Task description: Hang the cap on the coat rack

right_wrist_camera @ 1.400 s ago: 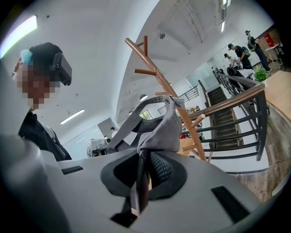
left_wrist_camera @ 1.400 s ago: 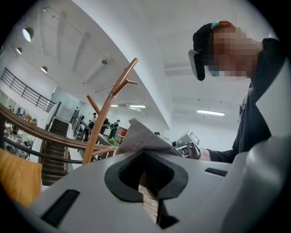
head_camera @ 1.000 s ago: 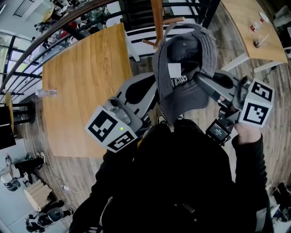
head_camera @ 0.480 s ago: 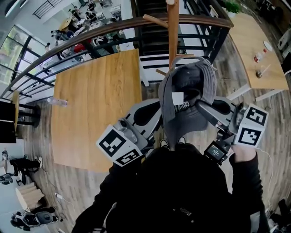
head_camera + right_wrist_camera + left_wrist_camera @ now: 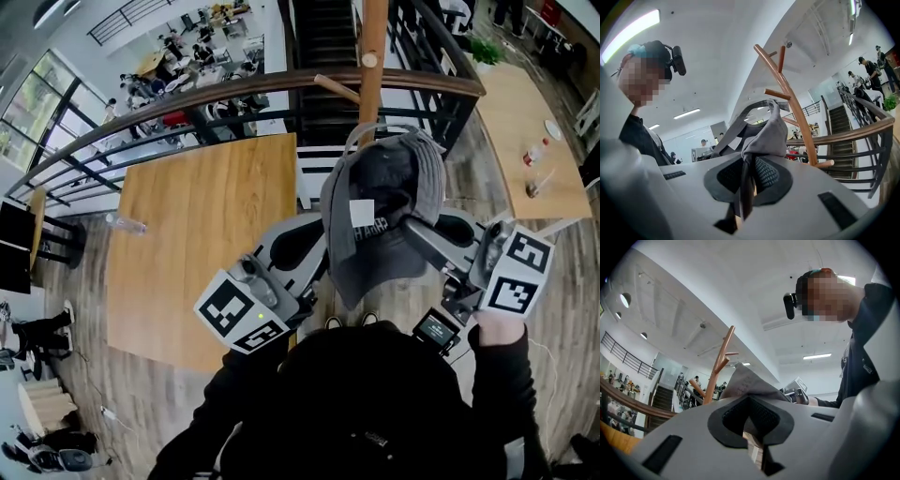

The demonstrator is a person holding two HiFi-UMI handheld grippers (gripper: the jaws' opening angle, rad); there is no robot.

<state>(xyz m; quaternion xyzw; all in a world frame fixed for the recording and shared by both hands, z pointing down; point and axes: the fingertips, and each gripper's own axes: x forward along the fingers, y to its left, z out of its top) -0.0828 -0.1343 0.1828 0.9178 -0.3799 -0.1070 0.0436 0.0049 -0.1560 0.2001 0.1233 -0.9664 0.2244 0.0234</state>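
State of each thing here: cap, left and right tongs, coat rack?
cap: held up by both tongs, inside facing the head view, not on a peg.
left tongs: shut on the cap's fabric.
right tongs: shut on the cap's fabric.
coat rack: upright, visible pegs bare.

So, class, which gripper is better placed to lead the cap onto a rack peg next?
Probably the right gripper: it pinches the cap with the coat rack just behind it. The left gripper also grips the cap, but the rack appears further off in its view.
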